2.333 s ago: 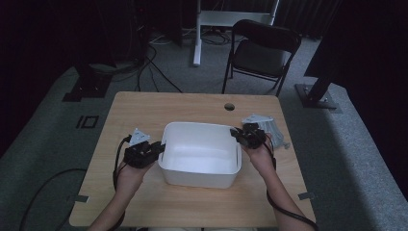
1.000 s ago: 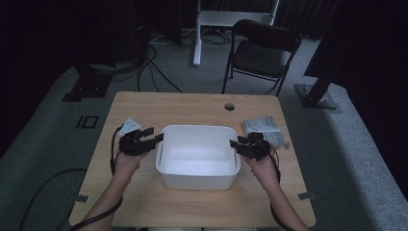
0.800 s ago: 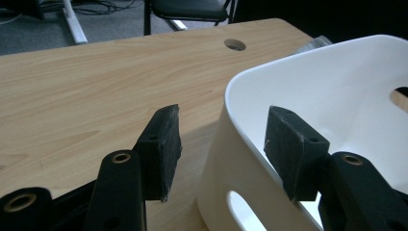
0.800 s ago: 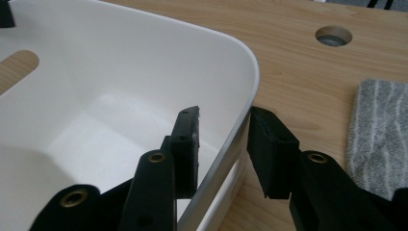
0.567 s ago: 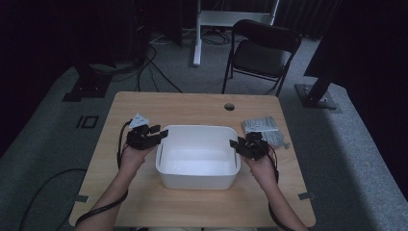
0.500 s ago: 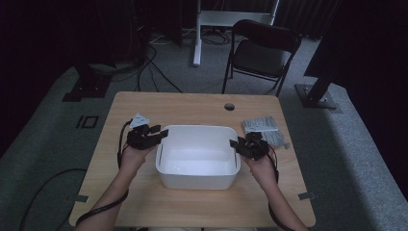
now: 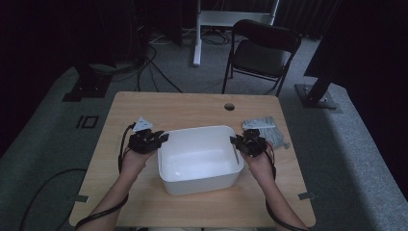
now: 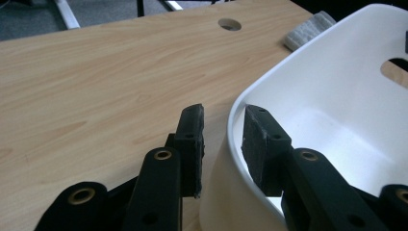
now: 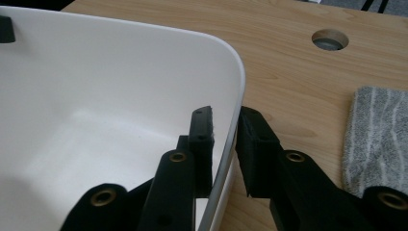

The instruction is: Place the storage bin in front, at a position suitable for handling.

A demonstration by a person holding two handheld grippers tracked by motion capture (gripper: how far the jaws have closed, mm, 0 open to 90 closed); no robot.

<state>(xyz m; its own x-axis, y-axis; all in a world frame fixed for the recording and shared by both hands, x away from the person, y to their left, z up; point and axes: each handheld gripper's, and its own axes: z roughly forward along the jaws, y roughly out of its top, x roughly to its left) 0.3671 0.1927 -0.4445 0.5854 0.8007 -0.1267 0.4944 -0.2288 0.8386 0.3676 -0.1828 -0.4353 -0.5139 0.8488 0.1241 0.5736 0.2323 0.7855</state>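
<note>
While the white tub (image 7: 199, 159) sits mid-table on the wooden table (image 7: 192, 108), both grippers straddle its rim. Left gripper (image 7: 153, 140) at tub's left wall: in the left gripper view (image 8: 221, 139) one jaw is outside, one inside the rim, a clear gap on the outer side, so partly spread and not clamped. Small grey plate (image 7: 142, 123) just behind that gripper. Tub inside looks bare, handle slot (image 8: 394, 72) in the far wall. Right gripper (image 7: 243, 142) at tub's right wall: in the right gripper view (image 9: 225, 134) jaws sit either side of the rim, narrow gap, close to the wall; can't tell if they press it. Striped grey cloth (image 7: 267, 130) lies on the table just right of that gripper. Round hole (image 7: 229, 106) in tabletop behind the tub. Chair (image 7: 262, 53) beyond the table.
</note>
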